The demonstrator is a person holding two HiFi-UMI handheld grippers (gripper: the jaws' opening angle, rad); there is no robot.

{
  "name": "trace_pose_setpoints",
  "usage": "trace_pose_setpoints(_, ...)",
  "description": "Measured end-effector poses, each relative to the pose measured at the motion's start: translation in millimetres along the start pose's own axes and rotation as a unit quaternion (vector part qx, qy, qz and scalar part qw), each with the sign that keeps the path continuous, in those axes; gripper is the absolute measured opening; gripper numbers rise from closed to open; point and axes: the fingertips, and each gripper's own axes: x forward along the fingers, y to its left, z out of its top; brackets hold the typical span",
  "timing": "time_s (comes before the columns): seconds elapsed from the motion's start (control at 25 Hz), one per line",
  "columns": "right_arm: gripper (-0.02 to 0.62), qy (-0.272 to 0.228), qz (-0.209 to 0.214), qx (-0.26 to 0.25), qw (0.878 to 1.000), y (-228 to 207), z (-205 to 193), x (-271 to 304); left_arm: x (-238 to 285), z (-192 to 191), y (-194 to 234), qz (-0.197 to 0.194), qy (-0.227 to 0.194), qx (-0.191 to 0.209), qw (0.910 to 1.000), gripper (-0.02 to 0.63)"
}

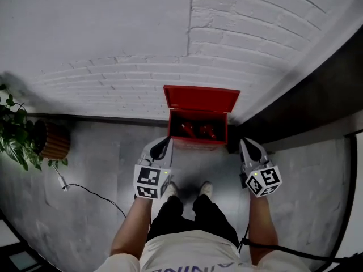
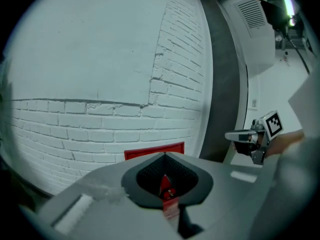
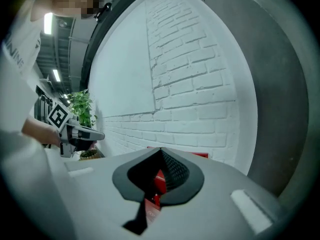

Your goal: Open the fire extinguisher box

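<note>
The red fire extinguisher box stands on the floor against the white brick wall, its lid raised and leaning back. Red extinguishers lie inside. My left gripper hangs shut just off the box's front left corner and holds nothing. My right gripper is shut and empty, beside the box's front right corner. In the left gripper view, the closed left gripper points at the lid, with the right gripper off to the right. In the right gripper view, the shut right gripper faces the box.
A potted plant in a ribbed brown pot stands at the left by the wall. A cable runs across the grey floor. A dark wall strip rises right of the box. The person's shoes are just in front of the box.
</note>
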Motion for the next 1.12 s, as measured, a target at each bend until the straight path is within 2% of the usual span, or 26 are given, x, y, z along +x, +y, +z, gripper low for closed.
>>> trace_pose_setpoints(0.16,0.006,-0.007,0.007,-0.003,1.0,12.2,30.7,-13.9,-26.4,23.9,-10.4,-0.004,0.007,-0.004,1.0,0.006)
trace_pose_setpoints(0.52,0.006,-0.026,0.004,-0.017,0.999,13.8,63.7,-21.0,-25.9,74.2,-15.4,-0.003,-0.042,0.01,0.9991,0.006)
trace_pose_setpoints(1.12,0.006,-0.026,0.002,-0.023,0.999,7.8,68.7,-24.8,-15.5,74.5,-30.0,-0.017,-0.04,0.012,0.999,0.006)
